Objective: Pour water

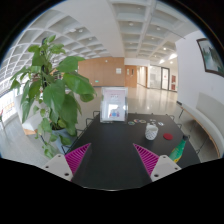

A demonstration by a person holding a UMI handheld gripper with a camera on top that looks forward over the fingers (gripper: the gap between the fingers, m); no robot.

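A small clear cup or bottle [151, 130] stands on the dark table [112, 150], beyond my right finger. My gripper [112, 158] is open and empty, with its magenta pads [77, 155] spread wide over the table. Nothing stands between the fingers. A green object [178, 150] lies by the right finger, partly hidden by it. A small dark thing [135, 120] lies on the table farther back.
A large leafy potted plant [52, 90] stands at the table's left side, close to the left finger. A white sign or chair back [114, 104] stands at the table's far edge. Beyond lies an open hall with white walls.
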